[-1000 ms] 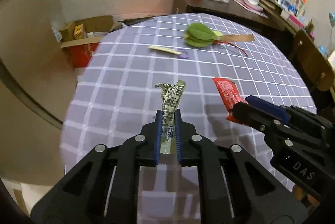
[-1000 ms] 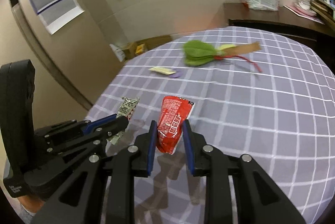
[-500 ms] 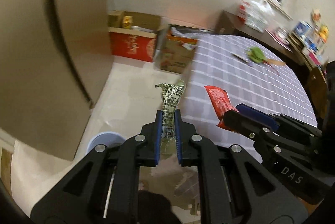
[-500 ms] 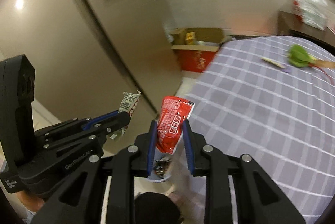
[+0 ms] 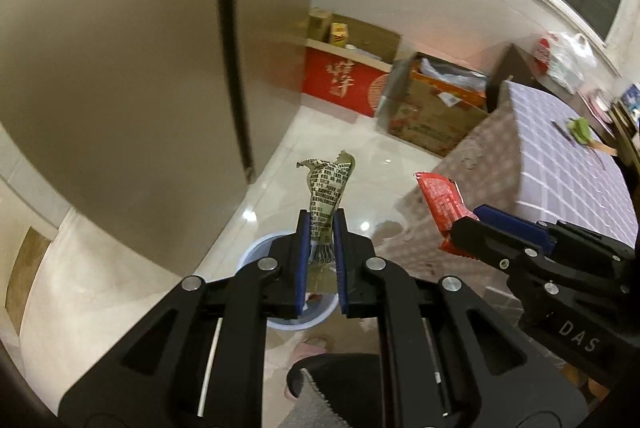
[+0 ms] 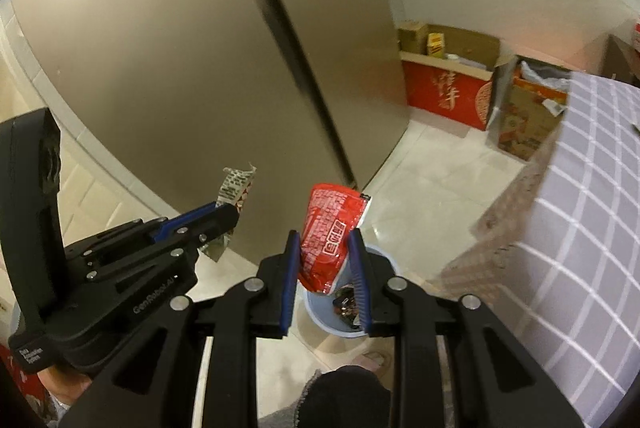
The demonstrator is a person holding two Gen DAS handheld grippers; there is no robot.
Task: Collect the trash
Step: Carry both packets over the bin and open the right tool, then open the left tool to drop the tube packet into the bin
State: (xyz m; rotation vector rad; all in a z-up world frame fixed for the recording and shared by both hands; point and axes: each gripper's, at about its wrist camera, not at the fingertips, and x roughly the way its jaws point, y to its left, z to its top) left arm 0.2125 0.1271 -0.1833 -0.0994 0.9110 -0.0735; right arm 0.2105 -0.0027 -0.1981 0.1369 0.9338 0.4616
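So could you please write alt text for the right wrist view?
The right gripper clamps a red wrapper above a blue bin on the tiled floor. At left, the left gripper holds a printed wrapper; a checked tablecloth hangs at right.

Glossy floor tiles (image 5: 328, 132), crinkled red wrapper (image 6: 330, 228)

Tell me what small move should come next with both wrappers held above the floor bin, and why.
Probably open the right gripper first. Its red wrapper hangs right over the pale blue bin, which already has trash in it, so it should fall in. The left gripper holds the printed wrapper over the bin's rim, so nudging it further over before releasing seems safer.
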